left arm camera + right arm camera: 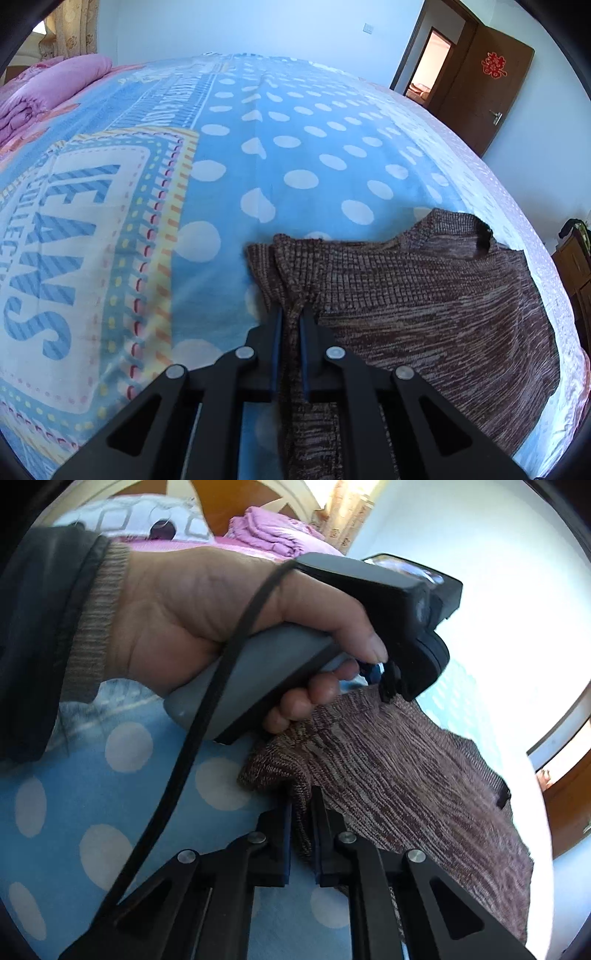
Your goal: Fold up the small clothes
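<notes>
A brown knitted sweater [424, 288] lies spread on a blue polka-dot bed sheet [295, 147], its neck opening toward the far right. My left gripper [291, 317] is shut on a raised fold at the sweater's left edge, and knit runs between the blue pads. In the right wrist view the sweater [399, 775] stretches to the right. My right gripper [301, 801] is shut on a bunched corner of it. A person's hand [207, 605] holds the left gripper [386, 692], whose tip meets the sweater's far edge.
A folded pink quilt [55, 85] sits at the bed's far left, with a patterned pillow [129, 520] beside it. A brown door [480, 92] stands open beyond the bed. Wooden furniture [572, 266] is at the right edge. The sheet's printed panel [74, 240] lies left.
</notes>
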A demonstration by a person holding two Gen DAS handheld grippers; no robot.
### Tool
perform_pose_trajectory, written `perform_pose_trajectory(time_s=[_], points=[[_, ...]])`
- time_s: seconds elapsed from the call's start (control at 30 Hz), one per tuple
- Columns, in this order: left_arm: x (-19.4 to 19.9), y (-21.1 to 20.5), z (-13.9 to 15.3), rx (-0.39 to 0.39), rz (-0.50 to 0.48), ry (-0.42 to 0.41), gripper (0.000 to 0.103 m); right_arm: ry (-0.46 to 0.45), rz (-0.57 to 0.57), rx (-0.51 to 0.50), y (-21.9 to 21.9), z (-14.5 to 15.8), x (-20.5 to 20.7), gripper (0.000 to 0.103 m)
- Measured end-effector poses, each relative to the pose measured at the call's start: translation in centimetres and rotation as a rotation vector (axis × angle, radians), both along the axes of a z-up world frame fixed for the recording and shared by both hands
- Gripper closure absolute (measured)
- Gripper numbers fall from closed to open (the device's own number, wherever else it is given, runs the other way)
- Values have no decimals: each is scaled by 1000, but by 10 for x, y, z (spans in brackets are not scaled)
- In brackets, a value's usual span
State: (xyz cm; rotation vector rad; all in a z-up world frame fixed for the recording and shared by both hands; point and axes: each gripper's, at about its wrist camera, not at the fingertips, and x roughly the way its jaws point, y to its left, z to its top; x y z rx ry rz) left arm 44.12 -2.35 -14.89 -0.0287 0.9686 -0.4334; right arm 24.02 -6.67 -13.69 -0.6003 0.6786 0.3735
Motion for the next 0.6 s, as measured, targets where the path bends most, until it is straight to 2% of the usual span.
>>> perform_pose_trajectory(time_s=[0.23,0.4,0.6], points=[[-4,-1,21,-4,-3,1,95,24,-25,114,-24,12,3,96],[-8,-11,36,46,-9,-8,95,41,-42,183,-37,18,3,96],[-11,-18,48,57,15,-9,95,63,-65,269,-55,22,2,96]])
